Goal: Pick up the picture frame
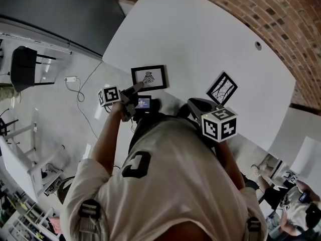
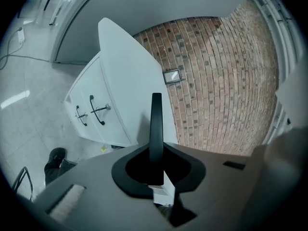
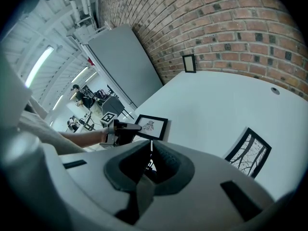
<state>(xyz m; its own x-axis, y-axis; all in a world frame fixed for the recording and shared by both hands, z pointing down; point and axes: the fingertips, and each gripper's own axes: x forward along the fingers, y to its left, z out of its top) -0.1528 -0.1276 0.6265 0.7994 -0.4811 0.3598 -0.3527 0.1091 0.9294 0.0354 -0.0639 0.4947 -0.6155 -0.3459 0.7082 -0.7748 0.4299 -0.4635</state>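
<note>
Picture frame: head view, at table near edge, left part. Left tongs clamped on its near-left corner. Right tongs closed, empty.
Left gripper view: frame edge-on betw. jaws, thin black strip, face not visible.
Right gripper view: black rim, drawing inside.
Est. light, stiff, prob. glazed, so fragile and slick. Grip rim only; corner hold may swing. Back hidden; can't tell if clear of table.

A pale short-sleeved shirt bears a dark patch (white blocky mark inside). The dark left gripper and right gripper each carry a black-and-white marker cube.
</note>
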